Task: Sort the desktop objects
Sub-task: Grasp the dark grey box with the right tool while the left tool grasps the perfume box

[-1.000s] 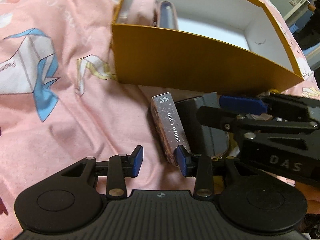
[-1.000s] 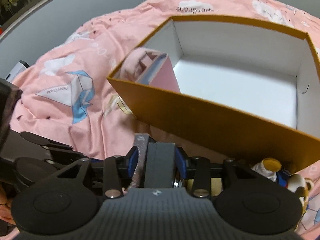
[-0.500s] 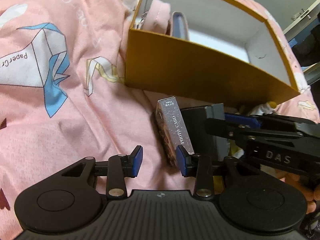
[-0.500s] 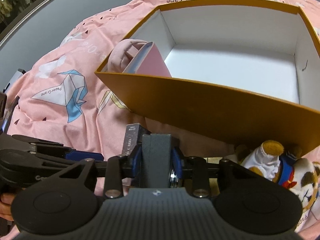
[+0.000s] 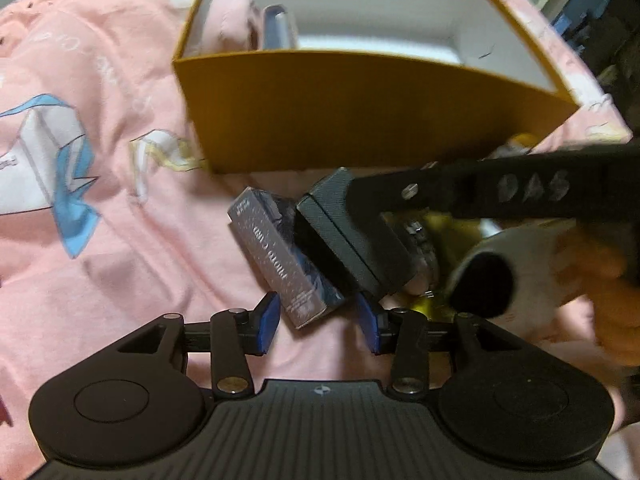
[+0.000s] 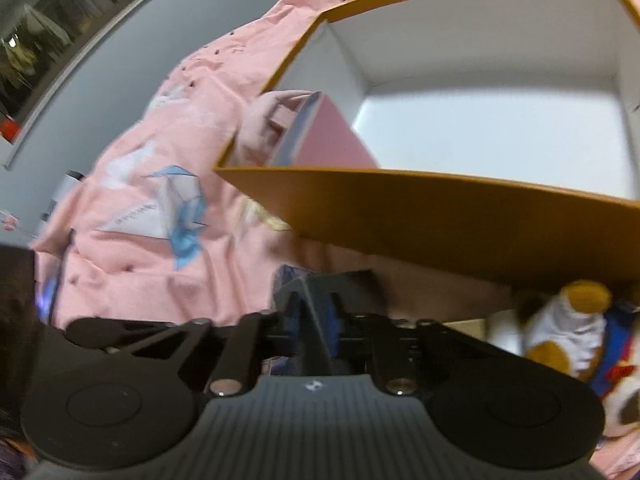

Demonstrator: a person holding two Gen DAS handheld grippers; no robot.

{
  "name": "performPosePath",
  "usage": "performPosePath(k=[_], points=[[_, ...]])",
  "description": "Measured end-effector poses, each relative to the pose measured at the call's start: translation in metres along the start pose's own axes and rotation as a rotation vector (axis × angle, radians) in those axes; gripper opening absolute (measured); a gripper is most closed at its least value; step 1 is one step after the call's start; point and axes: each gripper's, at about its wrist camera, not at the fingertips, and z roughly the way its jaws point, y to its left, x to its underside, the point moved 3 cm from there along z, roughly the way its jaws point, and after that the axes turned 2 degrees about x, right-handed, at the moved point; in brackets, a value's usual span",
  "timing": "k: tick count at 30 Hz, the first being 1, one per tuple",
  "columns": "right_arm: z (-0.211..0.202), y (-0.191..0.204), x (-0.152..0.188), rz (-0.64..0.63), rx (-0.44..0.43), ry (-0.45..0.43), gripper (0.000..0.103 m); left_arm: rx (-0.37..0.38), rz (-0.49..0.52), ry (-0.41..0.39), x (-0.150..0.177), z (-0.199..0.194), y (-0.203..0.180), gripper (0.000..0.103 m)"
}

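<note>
Here, at the far left, a pink bedsheet [image 5: 120, 208] printed with paper cranes covers the surface. On it stands an open yellow cardboard box [image 5: 360, 112] with a white inside; a pink pouch [image 5: 228, 20] and a slim blue-edged case [image 5: 276, 26] lean in its left corner. Just in front of the box lies a silver photo-card box [image 5: 280, 256], tilted, its near end between the blue pads of the left gripper [image 5: 318, 320] — the jaws are opening and the pads do not press it. Touching its right side is a dark grey box [image 5: 352, 240], which the right gripper [image 6: 314, 320] has pinched at a thin edge, jaws drawn nearly together. Farther right, a plush toy [image 6: 568, 328] sits beside the yellow box's front wall.
</note>
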Motion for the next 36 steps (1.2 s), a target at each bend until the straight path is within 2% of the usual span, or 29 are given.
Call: performPosePath(k=[2,6,7,9,14,16,20,23,25,27,28,30,32,34,36], points=[[0.003,0.004,-0.001,-0.021,0.027,-0.002,0.007,-0.002,-0.021,0.007,0.001,0.003,0.003,0.048],[0.003,0.011,0.002,-0.069,0.053,-0.005,0.015,-0.034,-0.021,-0.004,0.0,0.007,0.004,0.048],[0.001,0.013,0.003,-0.087,0.058,-0.009,0.028,-0.038,-0.028,0.001,-0.001,0.009,0.005,0.048],[-0.003,0.019,0.005,-0.134,0.072,-0.017,0.044,-0.044,-0.053,0.017,-0.002,0.014,0.008,0.049],[0.004,0.028,0.003,-0.188,0.097,-0.006,0.046,-0.038,-0.136,0.036,-0.001,0.015,0.021,0.051],[0.014,0.027,-0.001,-0.18,0.115,0.015,0.048,0.002,-0.164,0.073,0.001,0.021,0.024,0.054],[0.039,0.03,-0.006,-0.226,0.217,0.049,0.054,0.029,-0.199,0.11,-0.001,0.037,0.029,0.058],[0.049,0.033,-0.005,-0.252,0.258,0.067,0.056,0.044,-0.213,0.115,-0.003,0.041,0.03,0.059],[0.044,0.032,-0.006,-0.241,0.255,0.062,0.049,0.044,-0.214,0.11,-0.004,0.041,0.029,0.054],[0.029,0.024,-0.01,-0.202,0.253,0.032,0.041,0.037,-0.206,0.091,-0.005,0.037,0.027,0.04],[0.022,0.019,-0.012,-0.181,0.255,0.018,0.038,0.032,-0.202,0.077,-0.005,0.034,0.025,0.039],[0.01,0.005,-0.016,-0.131,0.257,0.003,0.036,0.032,-0.204,0.042,-0.005,0.026,0.023,0.031],[0.004,-0.009,-0.018,-0.063,0.214,0.029,0.036,0.055,-0.217,-0.013,-0.008,0.014,0.024,0.028],[0.005,-0.014,-0.018,-0.045,0.197,0.042,0.037,0.079,-0.238,-0.049,-0.01,0.006,0.027,0.027],[0.008,-0.01,-0.016,-0.074,0.211,0.037,0.04,0.122,-0.274,-0.048,-0.013,0.008,0.032,0.029]])
